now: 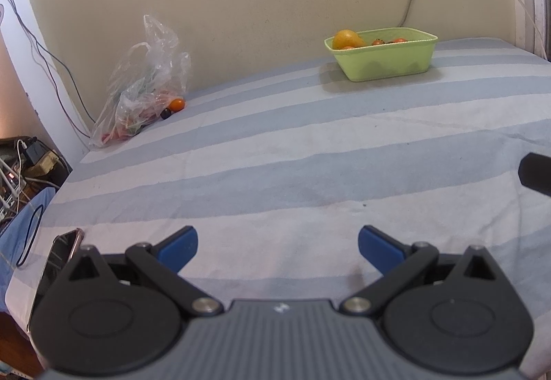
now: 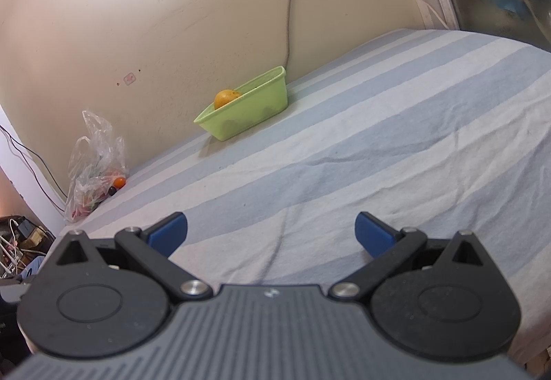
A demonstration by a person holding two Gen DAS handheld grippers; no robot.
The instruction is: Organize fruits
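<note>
A light green basket (image 1: 389, 64) stands at the back of the striped cloth near the wall, with a large yellow-orange fruit (image 1: 346, 39) and small orange fruits (image 1: 399, 40) in it. It also shows in the right wrist view (image 2: 248, 114) with the yellow-orange fruit (image 2: 225, 97). A clear plastic bag (image 1: 144, 87) lies at the back left, with a small orange fruit (image 1: 176, 104) and a dark fruit (image 1: 166, 113) at its mouth. The bag shows in the right wrist view too (image 2: 93, 170). My left gripper (image 1: 277, 247) is open and empty, far from both. My right gripper (image 2: 270, 232) is open and empty.
A blue and white striped cloth (image 1: 310, 173) covers the surface. A phone (image 1: 62, 252) lies at its front left edge. Cables and chargers (image 1: 24, 170) clutter the left. A cable (image 2: 288, 11) hangs down the wall behind the basket. A black part (image 1: 535, 173) pokes in at the right.
</note>
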